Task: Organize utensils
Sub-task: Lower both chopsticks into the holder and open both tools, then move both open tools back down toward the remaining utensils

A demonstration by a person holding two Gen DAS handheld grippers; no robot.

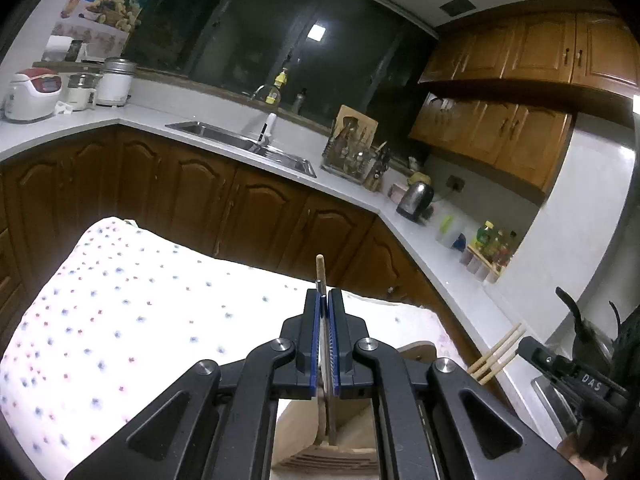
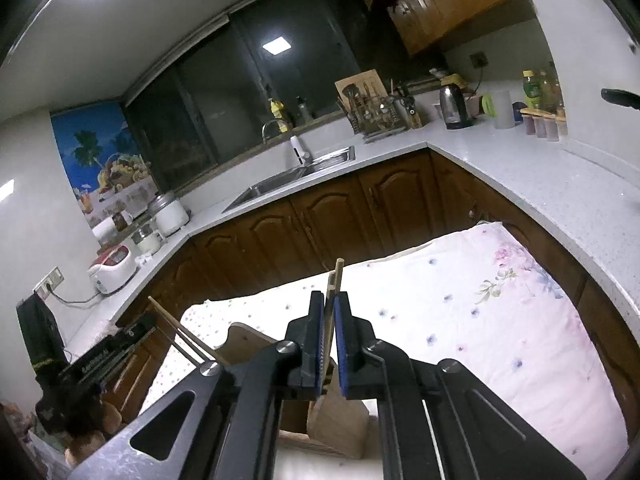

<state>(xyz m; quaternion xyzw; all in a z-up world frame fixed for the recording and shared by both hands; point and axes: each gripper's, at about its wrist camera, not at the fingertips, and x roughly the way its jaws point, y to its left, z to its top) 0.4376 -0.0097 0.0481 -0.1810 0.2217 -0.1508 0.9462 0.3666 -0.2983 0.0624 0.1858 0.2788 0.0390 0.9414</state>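
Note:
My left gripper (image 1: 325, 300) is shut on a thin wooden-handled utensil (image 1: 320, 268) with a metal shaft, held upright above a wooden holder (image 1: 320, 458) on the cloth-covered table. My right gripper (image 2: 330, 300) is shut on wooden chopsticks (image 2: 336, 280), also upright, above the same wooden holder (image 2: 340, 420). In the left wrist view the other gripper (image 1: 560, 364) holds chopstick ends (image 1: 500, 348) at the right. In the right wrist view the other gripper (image 2: 116, 344) shows at the left with thin sticks (image 2: 180, 332).
A table with a floral cloth (image 1: 120, 300) lies below both grippers. Behind it runs an L-shaped counter (image 2: 520, 168) with a sink (image 1: 240, 142), a utensil rack (image 1: 352, 156), a kettle (image 1: 416, 196), a rice cooker (image 1: 32, 92) and bottles (image 1: 492, 240).

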